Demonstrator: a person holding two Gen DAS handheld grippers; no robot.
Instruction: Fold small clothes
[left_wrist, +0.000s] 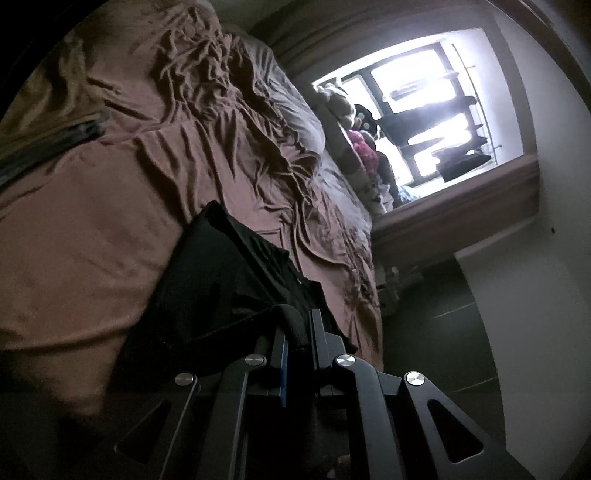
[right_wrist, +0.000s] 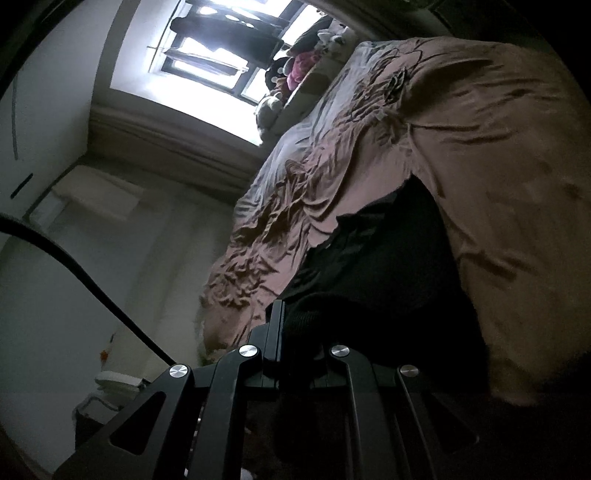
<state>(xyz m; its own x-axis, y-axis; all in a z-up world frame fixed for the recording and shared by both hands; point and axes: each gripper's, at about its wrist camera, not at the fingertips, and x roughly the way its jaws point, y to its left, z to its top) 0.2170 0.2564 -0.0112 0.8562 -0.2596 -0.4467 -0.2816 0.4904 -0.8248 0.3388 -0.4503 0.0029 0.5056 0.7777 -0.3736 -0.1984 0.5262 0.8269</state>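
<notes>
I had one black garment over the brown bedspread, one edge pinched in each gripper. Left gripper and right gripper were both clamped on its fabric, two grips total.

Location: a home bedroom. A bed with a rumpled brown cover fills the view. Beyond the bed, apparently soft toys line a bright window.

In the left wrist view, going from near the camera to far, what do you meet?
left gripper pinching the black garment → brown bedspread → grey pillow → stuffed toys → window
</notes>
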